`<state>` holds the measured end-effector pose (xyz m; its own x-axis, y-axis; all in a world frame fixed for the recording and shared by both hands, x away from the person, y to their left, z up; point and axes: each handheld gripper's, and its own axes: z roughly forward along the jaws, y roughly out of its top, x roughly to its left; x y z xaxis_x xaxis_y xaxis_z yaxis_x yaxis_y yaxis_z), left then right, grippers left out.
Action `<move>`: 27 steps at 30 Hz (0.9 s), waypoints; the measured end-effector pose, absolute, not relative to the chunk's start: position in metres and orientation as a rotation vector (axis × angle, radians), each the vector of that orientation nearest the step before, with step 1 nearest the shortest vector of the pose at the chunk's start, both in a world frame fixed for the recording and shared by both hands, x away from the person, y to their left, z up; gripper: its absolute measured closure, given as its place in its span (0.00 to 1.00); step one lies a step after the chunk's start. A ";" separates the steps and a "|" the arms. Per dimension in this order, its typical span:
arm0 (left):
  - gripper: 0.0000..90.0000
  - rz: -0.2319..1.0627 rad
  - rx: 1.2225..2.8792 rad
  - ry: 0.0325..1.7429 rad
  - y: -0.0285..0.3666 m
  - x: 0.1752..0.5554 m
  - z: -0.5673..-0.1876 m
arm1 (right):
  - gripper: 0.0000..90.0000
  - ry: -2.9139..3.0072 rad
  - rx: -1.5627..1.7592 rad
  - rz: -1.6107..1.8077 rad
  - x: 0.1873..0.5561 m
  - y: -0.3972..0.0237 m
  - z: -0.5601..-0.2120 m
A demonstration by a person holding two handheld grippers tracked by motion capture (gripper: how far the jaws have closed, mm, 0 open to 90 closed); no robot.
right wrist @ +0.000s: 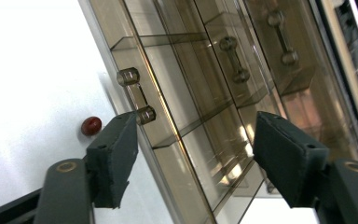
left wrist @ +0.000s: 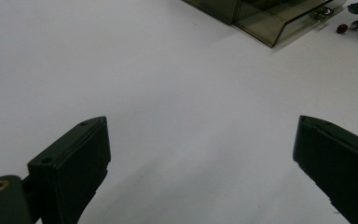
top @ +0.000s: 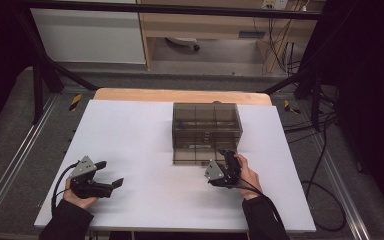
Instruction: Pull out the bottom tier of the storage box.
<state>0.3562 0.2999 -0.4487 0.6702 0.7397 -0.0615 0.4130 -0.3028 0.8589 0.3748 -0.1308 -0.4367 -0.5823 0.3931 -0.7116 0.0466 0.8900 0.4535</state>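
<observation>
A smoky see-through drawer cabinet (top: 206, 131) stands on the white table (top: 140, 140), back of centre. My right gripper (top: 228, 159) hovers at its front lower right corner. In the right gripper view the right gripper (right wrist: 196, 126) is open in front of the drawer fronts, and the lowest drawer's handle (right wrist: 136, 95) lies just off the left jaw's tip, not pinched. A small dark red bead (right wrist: 91, 126) rests on the table beside that drawer. My left gripper (top: 110, 173) rests open at the front left, nothing between its jaws (left wrist: 200, 126).
In the left gripper view the lowest drawer (left wrist: 279, 18) stands pulled out a little, with the red bead (left wrist: 341, 29) and a small silvery bit (left wrist: 355, 24) on the table next to it. Bare white tabletop lies between the two hands. Cables run along the floor at right.
</observation>
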 end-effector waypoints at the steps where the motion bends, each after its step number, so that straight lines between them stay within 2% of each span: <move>1: 0.05 0.433 1.936 0.899 0.300 0.356 -0.449 | 0.31 2.159 0.337 0.498 0.375 -0.132 -0.436; 11: 0.05 0.430 1.937 0.900 0.300 0.356 -0.449 | 0.23 2.199 0.548 0.659 0.376 -0.151 -0.432; 27: 0.05 0.426 1.934 0.903 0.299 0.357 -0.449 | 0.16 2.219 0.837 0.928 0.368 -0.190 -0.433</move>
<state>0.3566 0.2990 -0.4490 0.6695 0.7396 -0.0686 0.4179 -0.2988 0.8580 0.3681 -0.1905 -0.4331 -0.6305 0.7279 -0.2694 0.3196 0.5598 0.7645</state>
